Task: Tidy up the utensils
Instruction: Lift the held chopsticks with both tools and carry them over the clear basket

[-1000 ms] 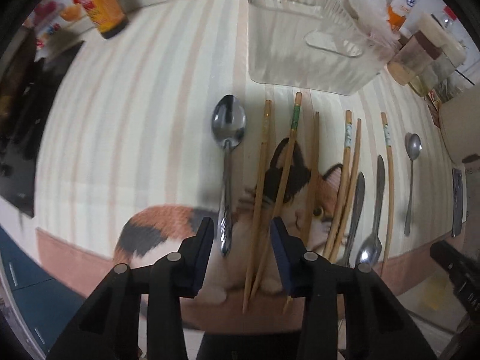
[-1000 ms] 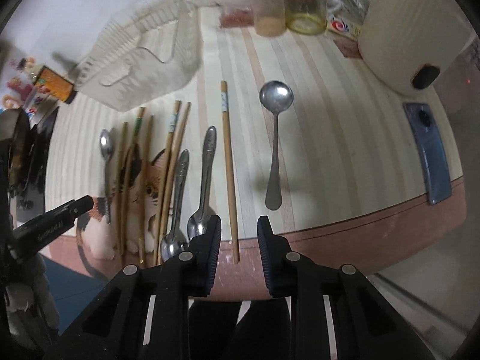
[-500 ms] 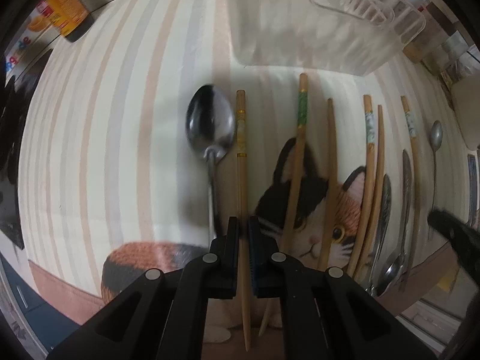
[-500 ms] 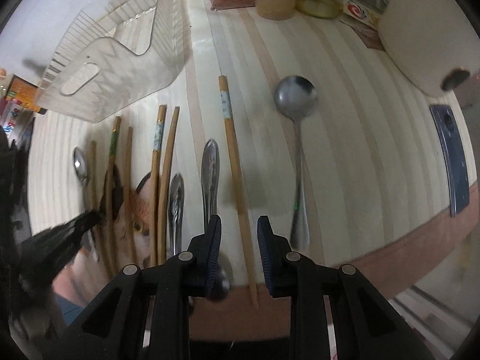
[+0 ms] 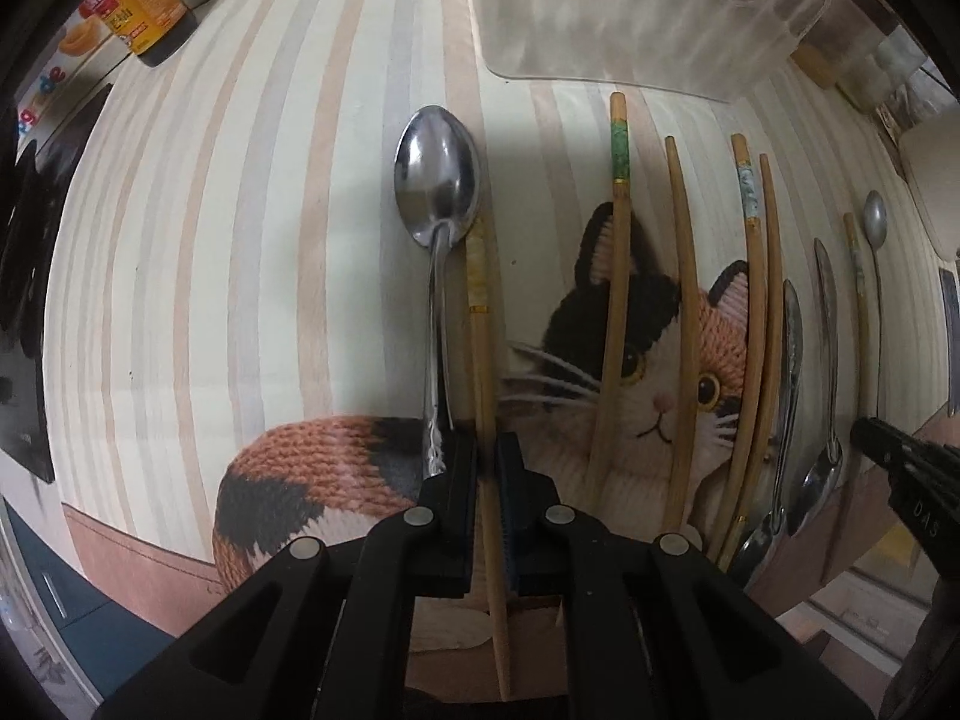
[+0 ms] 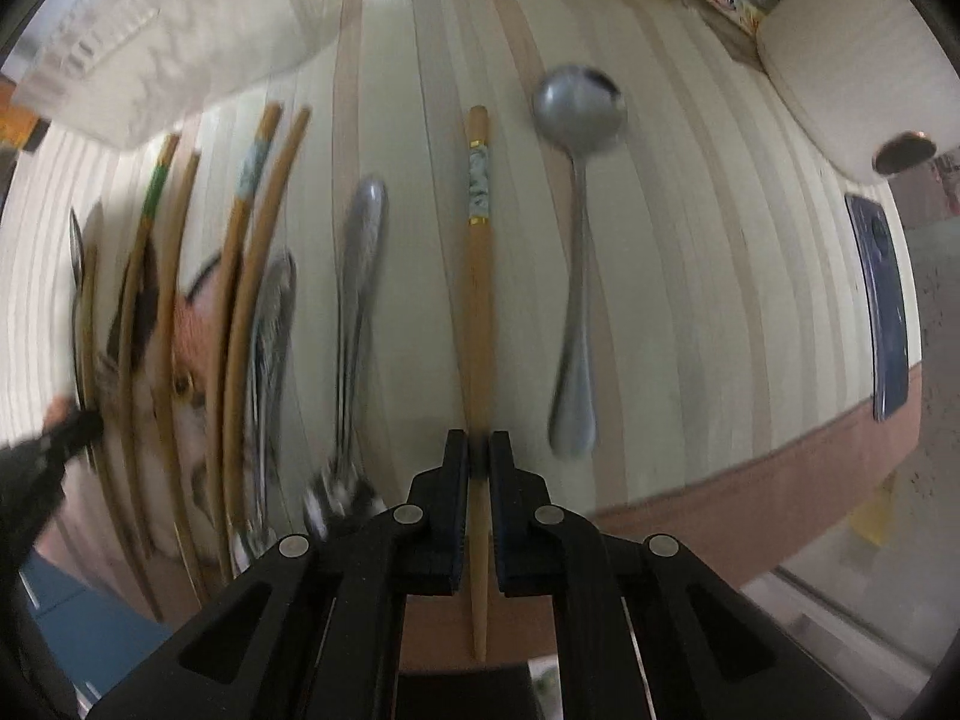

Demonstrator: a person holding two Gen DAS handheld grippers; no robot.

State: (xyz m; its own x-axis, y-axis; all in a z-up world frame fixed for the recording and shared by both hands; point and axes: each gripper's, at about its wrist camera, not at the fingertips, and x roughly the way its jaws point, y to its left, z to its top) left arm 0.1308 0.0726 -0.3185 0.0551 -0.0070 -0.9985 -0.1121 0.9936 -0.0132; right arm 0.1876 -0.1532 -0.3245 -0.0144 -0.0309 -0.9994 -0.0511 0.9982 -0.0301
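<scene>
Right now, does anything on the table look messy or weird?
Mostly tidy. Two spoons lie flipped, bowls toward the near edge, unlike the big spoon. Chopsticks sit unpaired, mixed among them. Each tongs grips one chopstick.

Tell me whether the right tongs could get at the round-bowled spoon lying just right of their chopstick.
Probably not yet: the right tongs have just closed on the blue-banded chopstick. The round-bowled spoon lies apart beside it with nothing on it, so once that chopstick is put down, the way looks free.
</scene>
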